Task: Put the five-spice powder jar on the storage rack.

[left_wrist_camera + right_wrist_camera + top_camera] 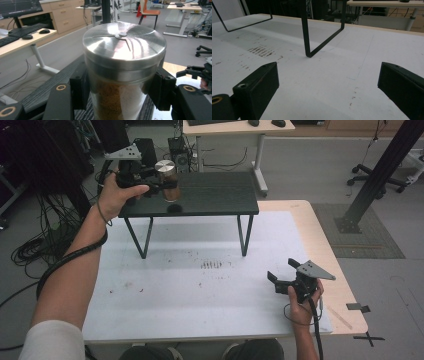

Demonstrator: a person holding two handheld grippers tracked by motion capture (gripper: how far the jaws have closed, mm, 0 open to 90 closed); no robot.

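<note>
A clear jar [170, 182] with a shiny metal lid [124, 46] and brown grains inside hangs just above the left end of the black raised shelf [215, 195]. My left gripper [162, 179] is shut on the jar [117, 97], its black pads pressing both sides below the lid. A dark shadow lies on the shelf under the jar. My right gripper [282, 275] rests low over the white table mat [200, 285] at the front right, jaws wide apart with nothing between them. In the right gripper view the gripper [328, 86] looks toward the shelf's metal legs [305, 32].
The shelf stands on thin black legs [244, 235] over the back half of the mat. Dark scuff marks [211, 264] sit mid-mat. The table's bare wooden edge [335, 270] runs down the right. Cables [35, 245] and desks lie beyond on the floor.
</note>
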